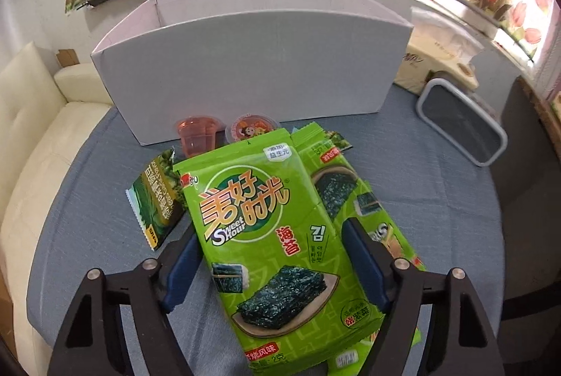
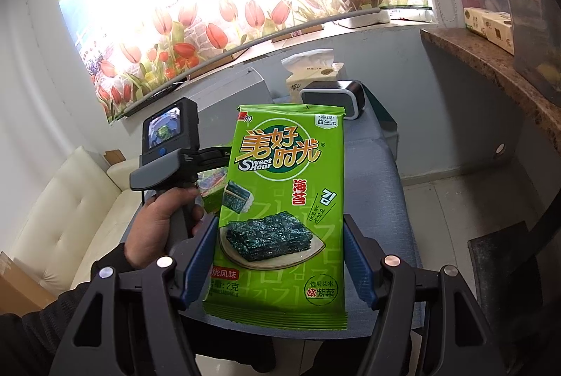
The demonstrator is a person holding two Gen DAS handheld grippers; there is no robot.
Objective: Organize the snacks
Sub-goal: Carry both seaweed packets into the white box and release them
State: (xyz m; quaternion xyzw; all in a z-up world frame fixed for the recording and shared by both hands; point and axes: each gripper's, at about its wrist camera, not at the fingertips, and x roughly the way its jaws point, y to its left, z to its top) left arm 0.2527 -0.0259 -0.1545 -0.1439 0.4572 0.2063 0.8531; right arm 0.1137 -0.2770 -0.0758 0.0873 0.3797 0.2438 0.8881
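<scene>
While the right gripper (image 2: 280,256) pinches one green seaweed packet (image 2: 280,211) upright above the blue table (image 2: 385,172), the left gripper (image 1: 273,256) straddles a top packet (image 1: 270,246) on the pile; pad contact is unclear. Behind at twelve o'clock, two jelly cups (image 1: 196,137) are half hidden before the white box (image 1: 245,74).

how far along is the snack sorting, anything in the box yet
Nothing visibly done: what shows of the white box inside looks empty. In hand: the right tool holds one seaweed packet up off the table; the left tool straddles another packet on the pile. Left: that pile, a darker packet and two jelly cups.
</scene>
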